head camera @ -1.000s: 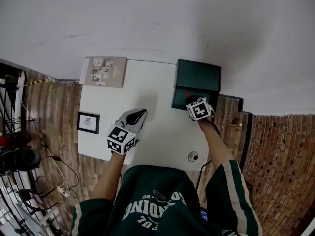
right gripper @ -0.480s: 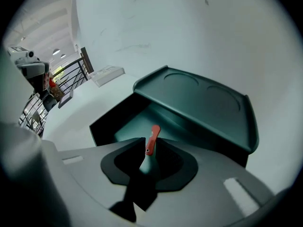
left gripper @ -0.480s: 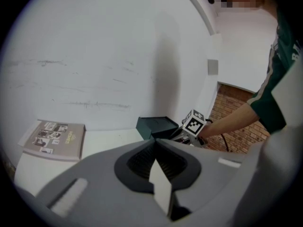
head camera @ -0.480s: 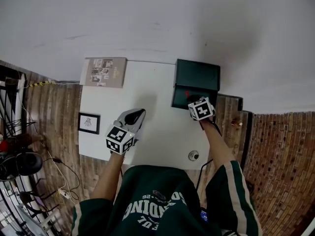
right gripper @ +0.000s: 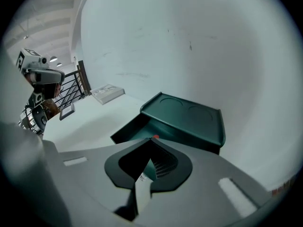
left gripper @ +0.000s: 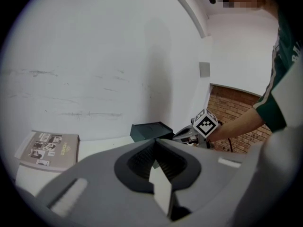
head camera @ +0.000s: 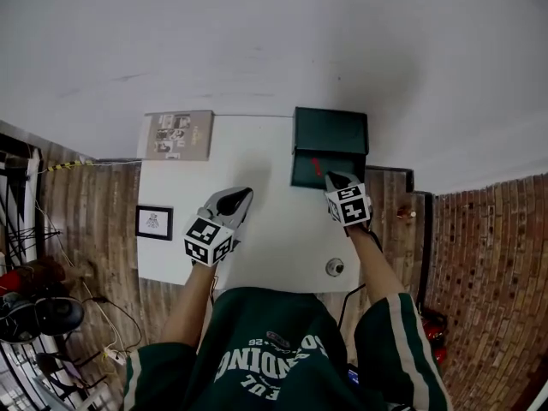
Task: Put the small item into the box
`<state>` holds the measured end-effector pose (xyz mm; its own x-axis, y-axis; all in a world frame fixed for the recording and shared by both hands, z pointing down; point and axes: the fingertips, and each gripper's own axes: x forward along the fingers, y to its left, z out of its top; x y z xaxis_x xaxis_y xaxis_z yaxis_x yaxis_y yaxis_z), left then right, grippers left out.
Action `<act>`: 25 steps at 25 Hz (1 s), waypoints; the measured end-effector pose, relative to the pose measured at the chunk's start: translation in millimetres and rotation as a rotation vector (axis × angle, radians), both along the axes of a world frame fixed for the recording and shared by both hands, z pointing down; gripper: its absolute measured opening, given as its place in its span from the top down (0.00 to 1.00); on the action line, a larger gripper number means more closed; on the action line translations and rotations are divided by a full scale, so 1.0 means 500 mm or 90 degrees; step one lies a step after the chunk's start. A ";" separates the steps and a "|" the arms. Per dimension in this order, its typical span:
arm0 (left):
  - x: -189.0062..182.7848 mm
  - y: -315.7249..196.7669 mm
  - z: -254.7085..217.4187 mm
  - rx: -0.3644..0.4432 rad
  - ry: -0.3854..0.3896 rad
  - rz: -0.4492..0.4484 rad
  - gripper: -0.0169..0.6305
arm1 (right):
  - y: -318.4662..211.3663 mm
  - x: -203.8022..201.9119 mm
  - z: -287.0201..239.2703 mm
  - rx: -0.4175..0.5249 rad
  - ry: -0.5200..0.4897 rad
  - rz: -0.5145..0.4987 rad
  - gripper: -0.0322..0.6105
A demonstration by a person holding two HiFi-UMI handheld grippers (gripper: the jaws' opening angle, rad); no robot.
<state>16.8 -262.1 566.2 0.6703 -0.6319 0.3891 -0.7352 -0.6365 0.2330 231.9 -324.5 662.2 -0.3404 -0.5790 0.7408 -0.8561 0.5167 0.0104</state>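
Small red item (head camera: 315,166) lies inside the open front part of the dark green box (head camera: 330,131); in the right gripper view it's a red speck (right gripper: 155,136) just past my jaw tips. Can't make out its shape. Box stands at the far right corner of the white table (head camera: 274,229), and its top has two round recesses.

Right gripper (head camera: 336,178): at the box's near edge, pointing into it. Jaws pressed together, nothing between them (right gripper: 150,140).

Left gripper (head camera: 242,197): over mid-table, well apart from the box. Jaws also closed tip to tip and empty (left gripper: 154,143). From its view I see the box (left gripper: 150,130) ahead and the right gripper's marker cube (left gripper: 206,123) beside it.

Other stuff: booklet (head camera: 178,134) at the far left corner of the table, small framed picture (head camera: 154,222) on the left edge, small round object (head camera: 335,267) near the front right edge, type unclear.
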 end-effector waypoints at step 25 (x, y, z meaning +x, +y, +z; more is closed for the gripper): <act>0.023 0.009 -0.137 0.111 0.040 0.027 0.89 | 0.133 -0.050 -0.352 0.313 -0.173 0.088 0.95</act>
